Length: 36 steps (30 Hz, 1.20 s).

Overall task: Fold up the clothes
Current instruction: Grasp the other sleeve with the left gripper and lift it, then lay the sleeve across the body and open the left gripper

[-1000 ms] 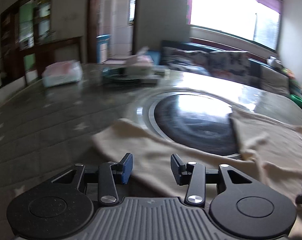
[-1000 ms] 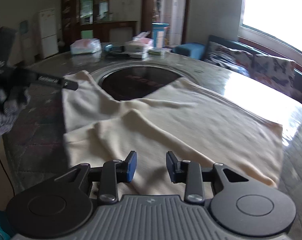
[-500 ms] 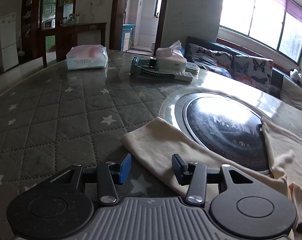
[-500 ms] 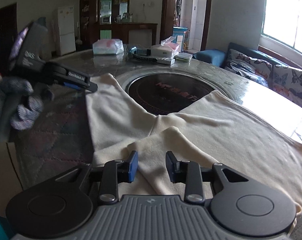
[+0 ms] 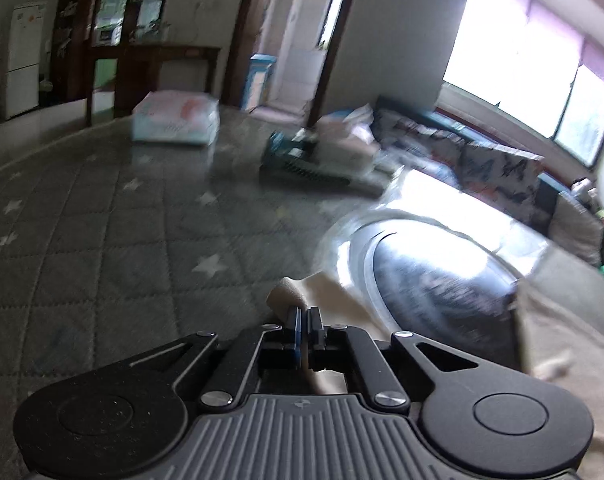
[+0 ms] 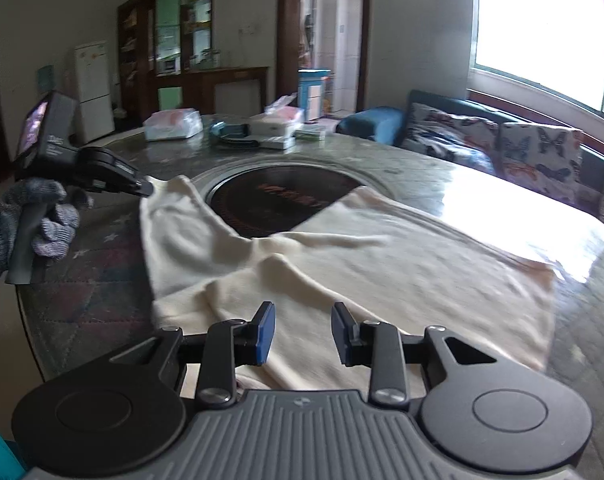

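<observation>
Standing by the right hand, the nearest thing is the right tongs (image 6: 302, 334), apart with nothing between the blue pads, hovering over the near hem of the cream garment (image 6: 381, 272). That cloth lies spread on the surface (image 6: 501, 184), running away from these tongs toward the dark round inset (image 6: 286, 200) in the middle, its long axis going from the near right edge out to the far left corner.

Out at that far left corner the left tongs (image 5: 303, 322) are together, clamped on the tip of the cloth (image 5: 290, 296). From the right-hand view the same tool (image 6: 114, 178) shows, gripped by a hand in a grey knit glove (image 6: 34, 220), with the cloth's corner drawn up to its tip. The left-hand view is smeared, so I'd only say it looks like a sleeve end or a corner being pinched; I can't tell which.

So the left hand already has its end, and the right hand is the nearer one to the loose hem below it. The coming move likely turns on that: the free edge lies straight ahead and below the right tongs.

Beyond, a tissue pack (image 6: 174, 124) and some boxes (image 6: 278, 128) sit at the far rim.
</observation>
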### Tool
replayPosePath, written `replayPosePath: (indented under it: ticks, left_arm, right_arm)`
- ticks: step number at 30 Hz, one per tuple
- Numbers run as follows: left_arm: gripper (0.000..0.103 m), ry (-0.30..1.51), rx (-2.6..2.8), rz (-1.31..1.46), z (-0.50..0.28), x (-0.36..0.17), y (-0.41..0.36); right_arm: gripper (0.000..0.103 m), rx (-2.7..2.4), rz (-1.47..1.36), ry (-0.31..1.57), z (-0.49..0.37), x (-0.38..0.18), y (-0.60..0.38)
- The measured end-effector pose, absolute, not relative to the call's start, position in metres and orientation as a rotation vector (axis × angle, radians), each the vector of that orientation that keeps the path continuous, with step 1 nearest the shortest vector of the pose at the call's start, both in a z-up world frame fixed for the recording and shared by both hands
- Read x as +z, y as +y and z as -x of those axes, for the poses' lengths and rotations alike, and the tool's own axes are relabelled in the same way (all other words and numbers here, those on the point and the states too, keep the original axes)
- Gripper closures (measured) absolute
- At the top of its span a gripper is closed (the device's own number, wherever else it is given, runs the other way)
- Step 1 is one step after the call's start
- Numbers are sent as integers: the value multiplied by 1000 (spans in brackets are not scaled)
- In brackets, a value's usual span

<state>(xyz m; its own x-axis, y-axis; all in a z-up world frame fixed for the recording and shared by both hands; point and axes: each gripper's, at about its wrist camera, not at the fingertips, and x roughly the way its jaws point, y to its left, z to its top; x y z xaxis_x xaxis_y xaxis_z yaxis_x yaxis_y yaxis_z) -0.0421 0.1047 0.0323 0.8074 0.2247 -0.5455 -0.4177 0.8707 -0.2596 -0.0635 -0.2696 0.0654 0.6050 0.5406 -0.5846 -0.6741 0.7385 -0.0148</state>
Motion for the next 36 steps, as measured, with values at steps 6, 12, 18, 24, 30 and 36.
replayPosePath:
  ticks: [6,12,18,24,30,36]
  left_arm:
    - [101,428,138,344,55,76,51]
    - [101,379,-178,282,66,106,-25]
    - [100,400,-436,199,73,99,-95]
    - [96,526,-566,123,75,71,-132]
    - [78,563,-521,61,81,56,-107]
    - [74,575,-347,36,81,48,-58]
  right_arm:
    - [72,630,144,602,58,67,-304]
    - [72,550,63,605,55,65,-335]
    - [72,479,-7,621,54,61,-365]
    - [72,433,-61,636,52,58,-383]
    - [71,440,-104,665,50,56,-388]
    - [72,489,-92,711,50,47,-374]
